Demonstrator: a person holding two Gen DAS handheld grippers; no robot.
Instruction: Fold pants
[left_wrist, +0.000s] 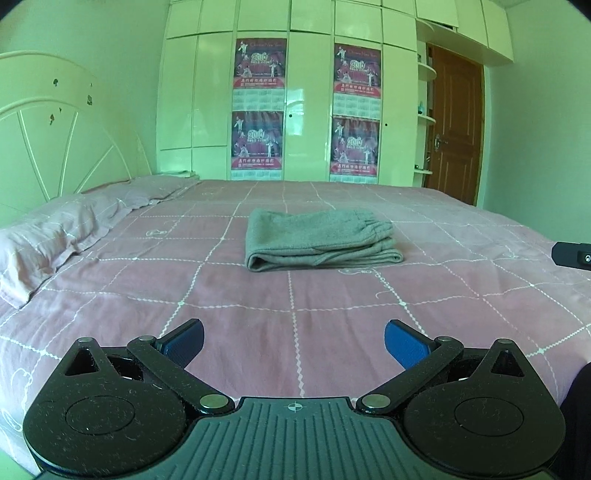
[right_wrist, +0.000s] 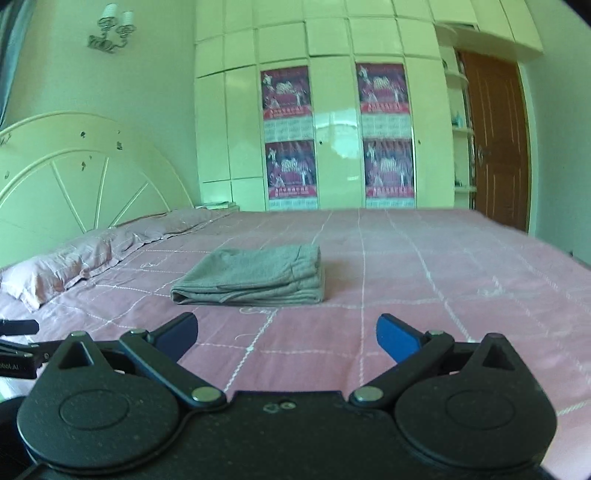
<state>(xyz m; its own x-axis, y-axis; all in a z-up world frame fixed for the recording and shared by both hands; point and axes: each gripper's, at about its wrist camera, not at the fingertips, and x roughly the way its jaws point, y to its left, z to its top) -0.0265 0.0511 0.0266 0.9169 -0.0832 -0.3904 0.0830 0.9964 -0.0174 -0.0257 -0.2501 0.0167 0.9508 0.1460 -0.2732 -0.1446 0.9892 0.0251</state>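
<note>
Item: grey pants (left_wrist: 321, 240), folded into a compact stack mid-bed (left_wrist: 461, 266); likely soft, light, limp, best pinched at the thick folded edge; my left claw (left_wrist: 293, 341) and right claw (right_wrist: 286, 338) gape empty, well short.

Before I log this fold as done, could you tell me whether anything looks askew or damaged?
The gray pants lie neatly folded on the bed. Only the headboard looks marred, with dark chipped spots.

We see even daylight, green-tinted. Glare streaks the glossy wardrobe (left_wrist: 299, 103) beyond our jaws. Left view sharp; right view soft, posters (right_wrist: 288, 133) smeared. Fisheye bends edges, corners black. Faint shadow under the pants (left_wrist: 321, 240).
</note>
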